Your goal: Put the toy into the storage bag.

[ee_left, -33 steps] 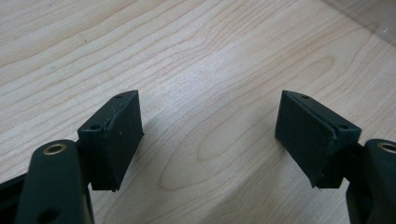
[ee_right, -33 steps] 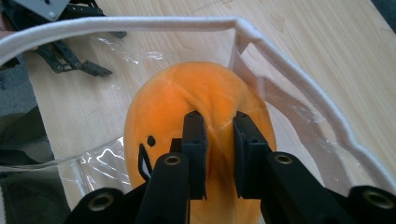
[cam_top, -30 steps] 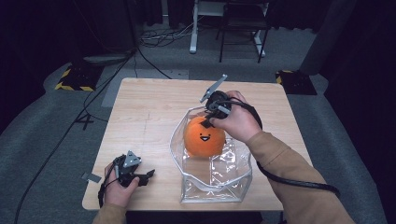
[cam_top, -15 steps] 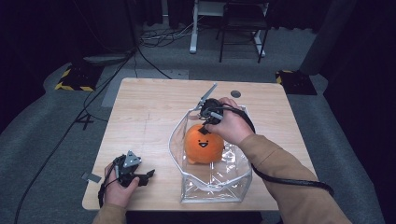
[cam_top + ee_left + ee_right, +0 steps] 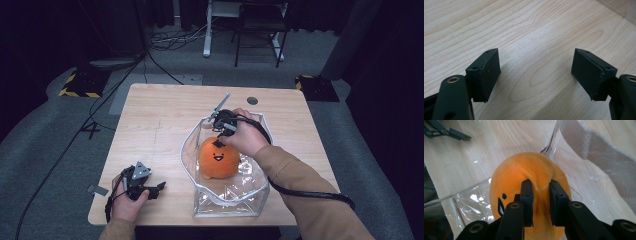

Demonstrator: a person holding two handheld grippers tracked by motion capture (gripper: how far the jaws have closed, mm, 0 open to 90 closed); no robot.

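An orange plush toy point(image 5: 218, 158) with a small black smiling face sits inside a clear plastic bag point(image 5: 227, 197) on the wooden table point(image 5: 160, 115). My right gripper point(image 5: 220, 142) is shut on the top of the plush toy point(image 5: 524, 177), pinching a fold of its fabric between the jaws, seen close in the right gripper view point(image 5: 540, 202). At the near left of the table, my left gripper point(image 5: 155, 189) rests low on the wood. Its jaws stand wide apart with bare wood between them point(image 5: 535, 68).
The bag's white-edged rim point(image 5: 192, 135) stands open around the toy. A round grommet hole point(image 5: 252, 100) is in the table's far right. Cables point(image 5: 150, 60) and a chair point(image 5: 257, 25) are on the carpet beyond the table. The left gripper point(image 5: 446, 132) lies farther off on the wood.
My right gripper has carried the plush toy down and nearer, deeper into the clear bag. The left gripper has stayed where it was.
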